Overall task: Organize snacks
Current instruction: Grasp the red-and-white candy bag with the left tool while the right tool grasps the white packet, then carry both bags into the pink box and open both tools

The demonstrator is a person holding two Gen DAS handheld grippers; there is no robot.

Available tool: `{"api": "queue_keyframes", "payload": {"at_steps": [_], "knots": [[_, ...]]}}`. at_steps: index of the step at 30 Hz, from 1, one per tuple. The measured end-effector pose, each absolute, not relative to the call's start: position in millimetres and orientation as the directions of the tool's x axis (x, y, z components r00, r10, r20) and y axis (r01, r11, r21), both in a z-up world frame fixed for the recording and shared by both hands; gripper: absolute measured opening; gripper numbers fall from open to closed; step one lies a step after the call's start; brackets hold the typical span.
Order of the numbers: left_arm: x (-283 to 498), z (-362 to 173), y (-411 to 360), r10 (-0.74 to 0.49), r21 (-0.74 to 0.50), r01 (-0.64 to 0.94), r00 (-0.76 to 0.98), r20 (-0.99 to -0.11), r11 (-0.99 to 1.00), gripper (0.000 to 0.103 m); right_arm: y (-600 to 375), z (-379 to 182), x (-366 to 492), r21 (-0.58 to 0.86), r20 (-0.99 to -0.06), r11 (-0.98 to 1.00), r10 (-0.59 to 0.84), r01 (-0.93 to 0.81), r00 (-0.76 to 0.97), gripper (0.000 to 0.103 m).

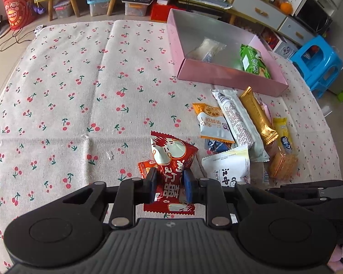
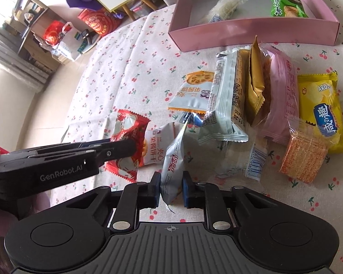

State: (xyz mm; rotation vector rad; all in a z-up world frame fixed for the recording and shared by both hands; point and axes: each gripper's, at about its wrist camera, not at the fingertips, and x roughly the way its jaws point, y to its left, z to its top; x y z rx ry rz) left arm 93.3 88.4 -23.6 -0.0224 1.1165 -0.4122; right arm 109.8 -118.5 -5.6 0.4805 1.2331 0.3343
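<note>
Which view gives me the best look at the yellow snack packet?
Right wrist view. There the yellow snack packet lies face-up and unobstructed, its whole front visible at the right end of the row. The left wrist view shows it only as a narrow sliver, mostly hidden behind the gold wrapper.

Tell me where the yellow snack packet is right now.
In the right wrist view the yellow packet lies on the cherry tablecloth at the far right of the snack row, beside the pink packet.

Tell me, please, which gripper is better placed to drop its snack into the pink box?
Probably the right gripper: its white packet hangs lifted, nearer the pink box.
</note>
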Motion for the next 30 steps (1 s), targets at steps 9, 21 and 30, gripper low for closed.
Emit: {"api": "queue_keyframes", "payload": {"at_steps": [9, 21, 30], "knots": [[101.5, -6.8, 92.1, -0.352, -0.243, 0.291, 0.421, -0.836, 0.925, 0.022, -129.3, 2.9, 109.9, 0.576, -0.781, 0.817, 0.540, 0.029, 0.314, 0.017], [122.8, 9.7, 88.9, -0.386, -0.306, 0.240, 0.470, -0.794, 0.921, 0.022, -168.2, 30.0, 125.7, 0.677, -0.690, 0.731, 0.593, 0.082, 0.415, 0.017], [144.4, 9.3, 72.5, -0.421, -0.371, 0.202, 0.491, -0.762, 0.906, 0.022, -224.0, 35.7, 152.3, 0.718, -0.644, 0.668, 0.532, 0.195, 0.549, 0.017]]}}
